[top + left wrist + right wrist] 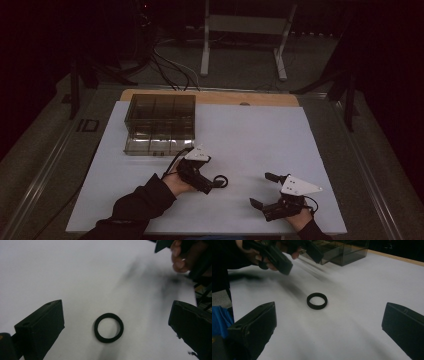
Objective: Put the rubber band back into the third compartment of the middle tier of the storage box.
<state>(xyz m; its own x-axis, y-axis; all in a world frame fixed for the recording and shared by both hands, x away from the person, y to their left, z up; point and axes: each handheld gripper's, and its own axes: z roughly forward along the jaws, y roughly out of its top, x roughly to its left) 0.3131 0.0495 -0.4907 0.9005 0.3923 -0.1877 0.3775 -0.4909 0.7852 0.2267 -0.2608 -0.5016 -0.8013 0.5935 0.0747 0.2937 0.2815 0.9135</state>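
Nearest the lens in the left gripper view, two black jaws rise wide apart from the bottom corners, and the black ring (108, 327) lies flat on the white table (75, 270) in the gap between them, a little toward the left jaw and just ahead of the tips. The jaws touch nothing; the ring sits free, its hole facing up, so it has no long axis to line up with and any approach bearing across its rim would serve equally.

In the high view the left gripper (212, 181) hangs right beside the ring (220, 181), its nose almost over it. The right gripper (262, 190) stands well apart from the ring, off to that gripper's left and ahead. Its jaws are also spread, with nothing between them.

From the right gripper view the same ring (317, 300) lies farther out, centred between that gripper's jaws but clearly beyond their reach, while the left gripper (294, 257) hovers above and behind it, blurred.

So the relation that matters is nearness: the left gripper is much the closer and already straddles the ring. As I judge it, the coming move is a short drop and a closing across the ring's width, or with one jaw inside the hole pinching the wall.

The smoky compartmented box (160, 125) stands beyond the left gripper, away from the person, near the table's far left.
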